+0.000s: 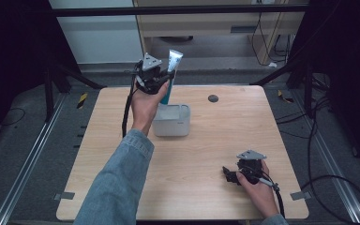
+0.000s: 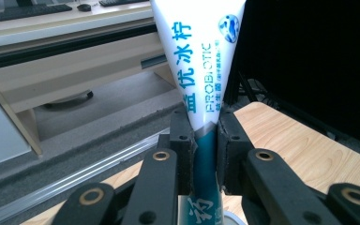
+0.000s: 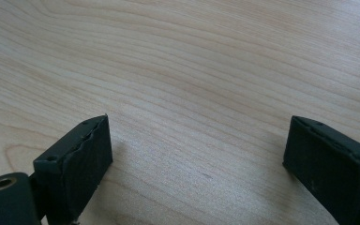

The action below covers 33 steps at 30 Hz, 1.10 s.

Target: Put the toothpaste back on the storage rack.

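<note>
Toothpaste tube [image 1: 171, 75] stands nearly upright in the left gripper [image 1: 161, 77], held at the far side of the bench [image 1: 215, 154], directly over the white box [image 1: 172, 121]. In the left gripper view the jaws are pinching the tube [image 2: 205, 140] at its narrow waist, where the white upper half meets the teal lower half; the flat crimped end fans out above them and the cap end points down out of sight. The tube's long axis runs close to vertical, leaning a little away from the person, so the box lies straight below the jaws along that axis. Any lowering or lifting would seem to turn on keeping the tube in line with the box opening; whether its bottom end is inside the box I cannot tell.

The right gripper [image 1: 232, 176] rests low on the near right of the bench, well apart from the box, its jaws spread wide over bare wood [image 3: 192, 93]. The left hand [image 1: 145, 105] is clearly the nearer one.
</note>
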Tool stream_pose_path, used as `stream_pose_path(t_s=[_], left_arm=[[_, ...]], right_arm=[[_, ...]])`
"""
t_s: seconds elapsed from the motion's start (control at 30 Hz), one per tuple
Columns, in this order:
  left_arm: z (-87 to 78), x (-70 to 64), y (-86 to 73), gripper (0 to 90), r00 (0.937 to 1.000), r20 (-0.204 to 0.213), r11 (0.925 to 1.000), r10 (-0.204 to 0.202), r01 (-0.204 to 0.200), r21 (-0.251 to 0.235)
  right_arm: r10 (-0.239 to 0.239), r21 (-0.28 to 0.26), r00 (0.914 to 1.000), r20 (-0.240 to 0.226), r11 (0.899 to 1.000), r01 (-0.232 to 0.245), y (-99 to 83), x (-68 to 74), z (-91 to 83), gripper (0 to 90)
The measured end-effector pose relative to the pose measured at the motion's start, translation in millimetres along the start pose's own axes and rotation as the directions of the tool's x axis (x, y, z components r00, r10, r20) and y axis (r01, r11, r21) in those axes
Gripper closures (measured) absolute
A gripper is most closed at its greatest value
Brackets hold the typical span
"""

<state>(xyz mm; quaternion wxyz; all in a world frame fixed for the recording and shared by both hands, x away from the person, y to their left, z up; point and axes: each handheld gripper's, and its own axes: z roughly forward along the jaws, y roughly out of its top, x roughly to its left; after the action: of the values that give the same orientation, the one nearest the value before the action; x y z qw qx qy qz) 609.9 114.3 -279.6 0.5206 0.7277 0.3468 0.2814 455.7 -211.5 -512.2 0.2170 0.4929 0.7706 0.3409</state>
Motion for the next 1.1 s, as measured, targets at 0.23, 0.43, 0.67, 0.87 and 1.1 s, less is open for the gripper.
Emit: stream_pose_path(t_s=[0.23, 0.43, 0.67, 0.87, 1.1], left_arm=[[5.2, 4.2, -5.7, 78.8, 0.9999, 0.005, 0.9999, -0.016, 0.016, -0.003], [6.9, 4.7, -13.5, 78.8, 0.9994, 0.009, 0.9992, -0.033, 0.033, -0.021], [8.0, 3.8, -23.7, 78.8, 0.9991, -0.003, 0.9967, -0.042, 0.042, -0.069], [11.4, 1.7, -33.3, 78.8, 0.9992, -0.003, 0.9951, -0.04, 0.04, -0.09], [19.1, 2.1, -38.7, 78.7, 0.9992, -0.005, 0.996, -0.039, 0.038, -0.081]], right_arm=[[-0.003, 0.001, 1.0, 0.002, 1.0, 0.003, 0.0, -0.2, 0.0, 8.3], [-0.003, 0.001, 1.0, 0.002, 1.0, 0.003, 0.0, -0.2, 0.0, 8.3], [-0.001, 0.002, 1.0, 0.002, 1.0, 0.001, 0.0, 0.0, -0.1, 8.3], [-0.001, 0.002, 1.0, 0.002, 1.0, 0.001, 0.0, 0.0, -0.1, 8.3], [-0.002, 0.002, 1.0, 0.002, 1.0, 0.002, 0.0, -0.1, -0.1, 8.3]])
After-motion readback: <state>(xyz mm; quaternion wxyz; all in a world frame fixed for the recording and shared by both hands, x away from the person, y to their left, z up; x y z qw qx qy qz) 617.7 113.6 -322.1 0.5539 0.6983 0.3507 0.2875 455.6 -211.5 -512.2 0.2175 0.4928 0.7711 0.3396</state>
